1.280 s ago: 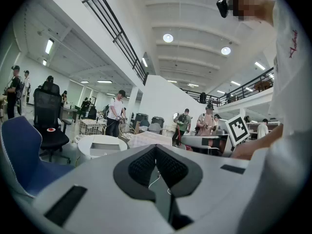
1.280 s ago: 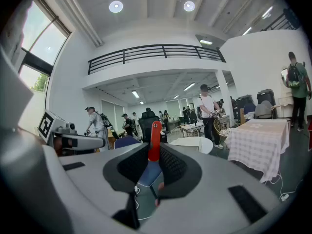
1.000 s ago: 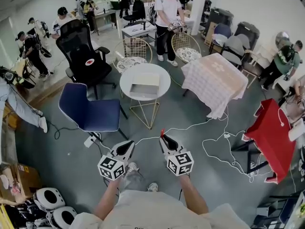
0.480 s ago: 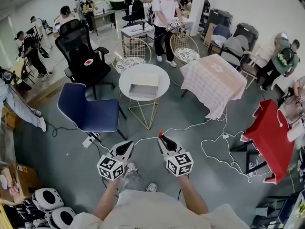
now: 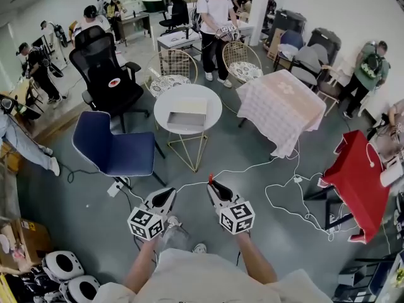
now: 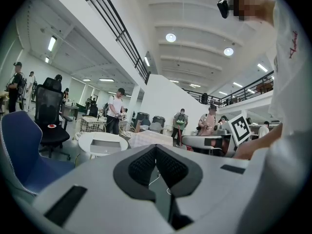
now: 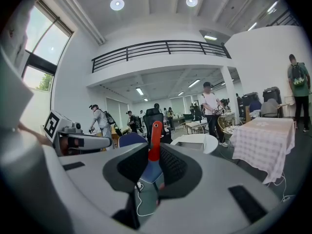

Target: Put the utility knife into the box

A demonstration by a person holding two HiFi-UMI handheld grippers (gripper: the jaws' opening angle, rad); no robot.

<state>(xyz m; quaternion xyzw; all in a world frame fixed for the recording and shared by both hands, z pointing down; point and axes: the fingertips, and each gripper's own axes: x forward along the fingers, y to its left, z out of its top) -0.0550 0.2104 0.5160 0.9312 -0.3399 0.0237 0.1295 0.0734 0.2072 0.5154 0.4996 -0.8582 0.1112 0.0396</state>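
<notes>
While your right gripper pinches the utility knife and the left gripper stays out of it, closed and empty, carry it steadily to the box at upper centre.

- The left forearm and right forearm reach forward side by side, both well short of the round table.
- The left gripper points towards that table, jaws pressed together with nothing between them.
- The right gripper, just beside it, points the same way, jaws clamped on the red utility knife.
</notes>
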